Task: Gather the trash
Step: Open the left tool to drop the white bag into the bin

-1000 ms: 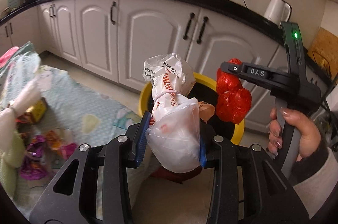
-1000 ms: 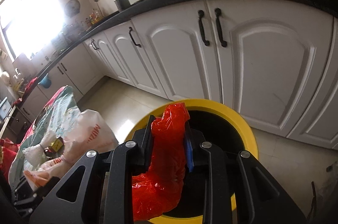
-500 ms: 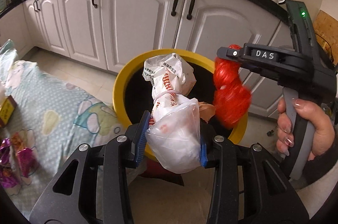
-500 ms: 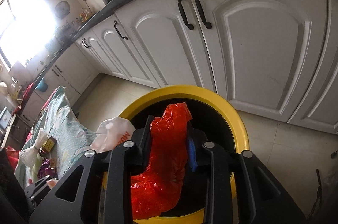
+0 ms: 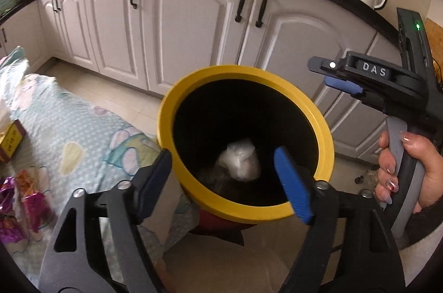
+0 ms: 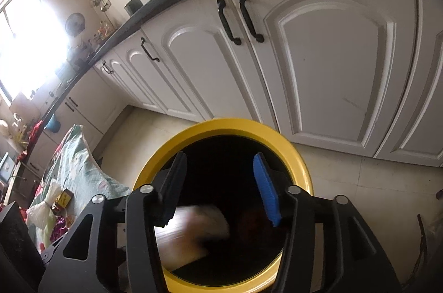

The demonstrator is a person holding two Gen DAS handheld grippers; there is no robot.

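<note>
Found left tool (image 5: 221, 154) over the mouth of the round yellow-rimmed bin with black inside (image 5: 326, 143), jaws spreading, nothing between the pads. Found right tool (image 6: 219, 155) over the same mouth, jaws also spreading and clamped on nothing, handle gripped by a person's hand (image 5: 409, 171).

Spotted a white crumpled plastic bag (image 5: 241, 163) down inside the bin, blurred, so possibly in mid-fall. Made out a dim dark-red lump (image 6: 254, 221) beside it in the right wrist view; could not tell exactly what.

Judged this drop as done: two pieces of trash in the bin, both tools free.

Saw more left on the worktop under the pale blue patterned cloth (image 5: 69, 132), just beside the bin: shiny purple and pink wrappers (image 5: 16, 204), a small yellow box (image 5: 11, 139), a white tied bag (image 6: 47, 207). Could not tell whether the box counted as trash.

Noted white kitchen cabinets (image 5: 188, 24) behind the bin, not part of the job.

Reckoned task partway, more trips likely needed.
</note>
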